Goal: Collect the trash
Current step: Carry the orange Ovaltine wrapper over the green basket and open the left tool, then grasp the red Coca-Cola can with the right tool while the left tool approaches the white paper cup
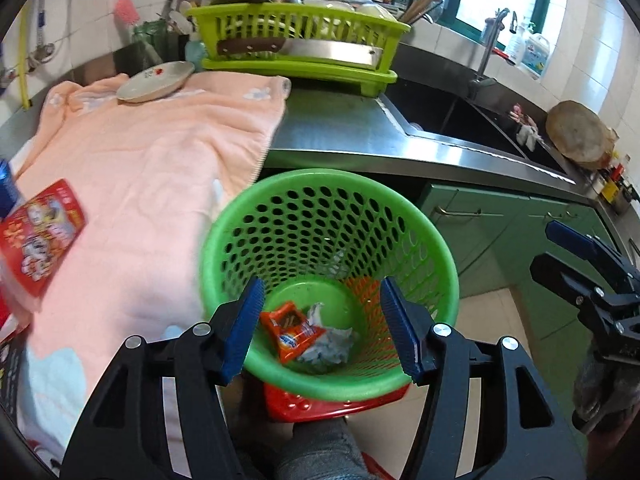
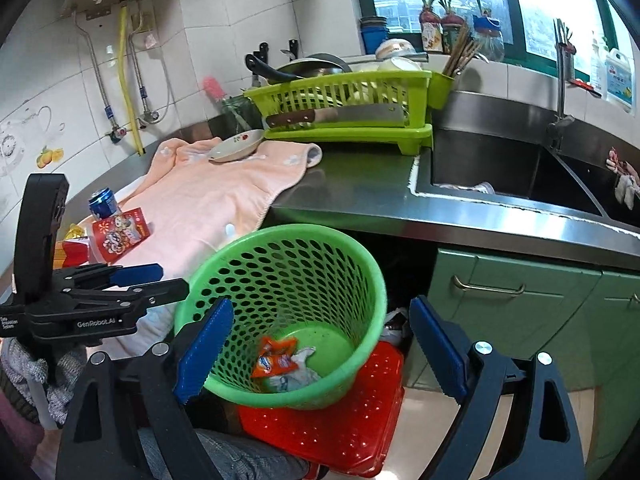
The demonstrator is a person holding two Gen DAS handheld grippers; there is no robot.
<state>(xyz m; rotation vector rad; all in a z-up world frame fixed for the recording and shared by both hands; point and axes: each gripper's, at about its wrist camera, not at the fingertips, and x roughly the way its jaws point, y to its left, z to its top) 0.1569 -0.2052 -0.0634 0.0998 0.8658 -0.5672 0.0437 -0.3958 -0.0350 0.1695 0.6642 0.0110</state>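
A green perforated waste basket point(image 1: 240, 224) point(image 2: 224, 264) stands on a red stool in front of the counter. Inside lie an orange snack wrapper point(image 1: 292, 330) point(image 2: 274, 360) and crumpled white paper point(image 1: 332, 344) point(image 2: 296, 376). My left gripper point(image 1: 322, 330) is open and empty, right above the basket's mouth; it also shows in the right wrist view point(image 2: 152, 276). My right gripper point(image 2: 320, 356) is open and empty over the basket; it also shows in the left wrist view point(image 1: 568, 240). A red snack packet point(image 1: 38, 236) point(image 2: 120, 232) and a blue can point(image 2: 103, 203) lie on the pink towel point(image 1: 152, 168) point(image 2: 216, 200).
A green dish rack point(image 1: 296, 40) point(image 2: 344, 104) with a cleaver stands at the back of the steel counter. A small plate point(image 1: 156, 80) point(image 2: 236, 150) rests on the towel. The sink point(image 2: 512, 176) lies to the right, green cabinets point(image 2: 520, 312) below. The red stool point(image 2: 340, 420) is under the basket.
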